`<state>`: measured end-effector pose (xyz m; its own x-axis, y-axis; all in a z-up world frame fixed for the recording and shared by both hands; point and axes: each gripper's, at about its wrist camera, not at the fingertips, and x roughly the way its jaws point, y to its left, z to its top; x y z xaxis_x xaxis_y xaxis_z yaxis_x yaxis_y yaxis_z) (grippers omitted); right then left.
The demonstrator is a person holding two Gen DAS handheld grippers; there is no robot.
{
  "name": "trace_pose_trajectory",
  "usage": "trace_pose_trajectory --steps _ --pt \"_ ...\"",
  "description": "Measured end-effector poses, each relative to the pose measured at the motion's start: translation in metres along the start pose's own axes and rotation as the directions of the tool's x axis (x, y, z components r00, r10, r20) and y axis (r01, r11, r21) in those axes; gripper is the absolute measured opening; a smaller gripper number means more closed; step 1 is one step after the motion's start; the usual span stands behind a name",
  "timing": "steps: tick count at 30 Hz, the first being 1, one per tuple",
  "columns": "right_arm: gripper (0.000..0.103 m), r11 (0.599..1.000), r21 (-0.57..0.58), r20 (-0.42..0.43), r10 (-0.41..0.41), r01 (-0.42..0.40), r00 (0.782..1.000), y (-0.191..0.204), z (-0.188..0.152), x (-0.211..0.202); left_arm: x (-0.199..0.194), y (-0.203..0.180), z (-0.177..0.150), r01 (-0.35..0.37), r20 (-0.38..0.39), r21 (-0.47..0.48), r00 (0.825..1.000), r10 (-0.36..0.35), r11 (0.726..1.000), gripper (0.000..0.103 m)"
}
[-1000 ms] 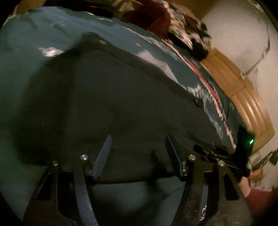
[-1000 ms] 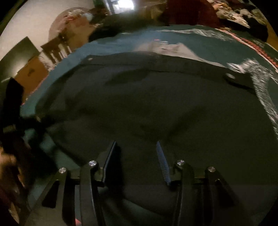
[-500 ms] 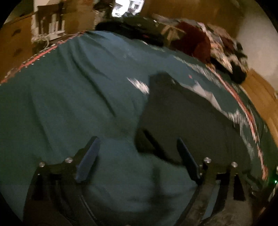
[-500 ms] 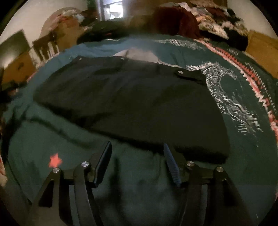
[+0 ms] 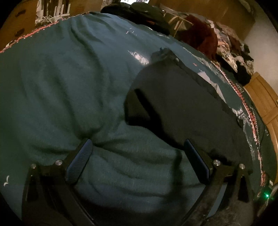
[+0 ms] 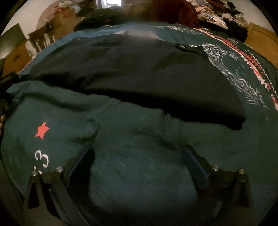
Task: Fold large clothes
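While both my grippers hang wide open after just spreading, nothing between their jaws, the dark garment [image 6: 139, 73] lies flat on the teal blanket [image 5: 60, 87] just ahead. Its long axis runs crosswise beyond my right gripper [image 6: 139, 166]; from my left gripper [image 5: 137, 160] it sits ahead and rightward, its near edge closest to my right finger [image 5: 196, 161].

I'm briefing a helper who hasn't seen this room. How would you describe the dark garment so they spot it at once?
Start from the teal blanket that covers the bed, edged with a red and white zigzag border. On it lies the dark garment, spread flat beyond the open tongs. It is plain black with small snap buttons along its far edge, unlike the heap of patterned clothes behind the bed.
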<state>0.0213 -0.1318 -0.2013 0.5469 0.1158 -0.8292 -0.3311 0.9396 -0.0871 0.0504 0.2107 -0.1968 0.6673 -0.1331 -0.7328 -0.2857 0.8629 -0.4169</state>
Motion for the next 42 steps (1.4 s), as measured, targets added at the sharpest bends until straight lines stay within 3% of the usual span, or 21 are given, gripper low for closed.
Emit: trace_pose_trajectory --steps 10,16,22,24,28,31,34,37,39,42 --pt "0.103 1.000 0.012 0.024 0.012 -0.012 1.000 0.000 -0.002 -0.001 -0.004 -0.008 -0.012 -0.035 0.018 0.087 0.999 0.034 0.996 0.103" --pt "0.103 0.998 0.054 0.021 -0.011 0.010 1.000 0.002 0.003 -0.009 -0.010 -0.031 -0.021 -0.123 0.051 0.165 0.992 0.116 0.979 0.103" --pt "0.103 0.994 0.105 0.036 -0.047 0.043 0.998 0.000 0.008 -0.008 -0.021 -0.081 -0.044 -0.058 0.072 0.280 0.997 0.039 0.958 0.103" --pt "0.103 0.991 0.123 0.031 -0.049 0.045 0.998 -0.001 0.008 -0.003 -0.013 -0.098 -0.053 -0.014 0.033 0.327 0.999 0.003 0.945 0.103" --pt "0.103 0.990 0.126 0.043 -0.074 0.068 0.996 0.000 0.007 0.003 0.014 -0.102 -0.058 -0.052 -0.022 0.348 0.998 0.063 0.936 0.103" --pt "0.103 0.991 0.115 0.067 -0.082 0.074 0.994 0.001 0.003 0.005 0.007 -0.094 -0.050 0.005 -0.039 0.300 0.999 0.007 0.954 0.103" --pt "0.103 0.991 0.120 0.080 -0.063 0.053 0.995 -0.003 0.002 0.006 -0.008 -0.073 -0.036 0.101 -0.041 0.188 0.995 -0.094 0.977 0.103" --pt "0.103 0.992 0.118 0.083 -0.061 0.050 0.995 -0.004 0.002 0.006 -0.020 -0.053 -0.023 0.146 -0.008 0.087 0.989 -0.146 0.985 0.102" --pt "0.103 0.992 0.118 0.086 -0.060 0.050 0.994 -0.004 0.002 0.007 -0.021 -0.032 -0.008 0.234 -0.001 -0.019 0.972 -0.234 0.972 0.102" --pt "0.103 0.992 0.118 0.091 -0.059 0.048 0.994 -0.004 0.001 0.007 -0.013 -0.016 0.005 0.347 -0.034 -0.140 0.935 -0.354 0.927 0.101"
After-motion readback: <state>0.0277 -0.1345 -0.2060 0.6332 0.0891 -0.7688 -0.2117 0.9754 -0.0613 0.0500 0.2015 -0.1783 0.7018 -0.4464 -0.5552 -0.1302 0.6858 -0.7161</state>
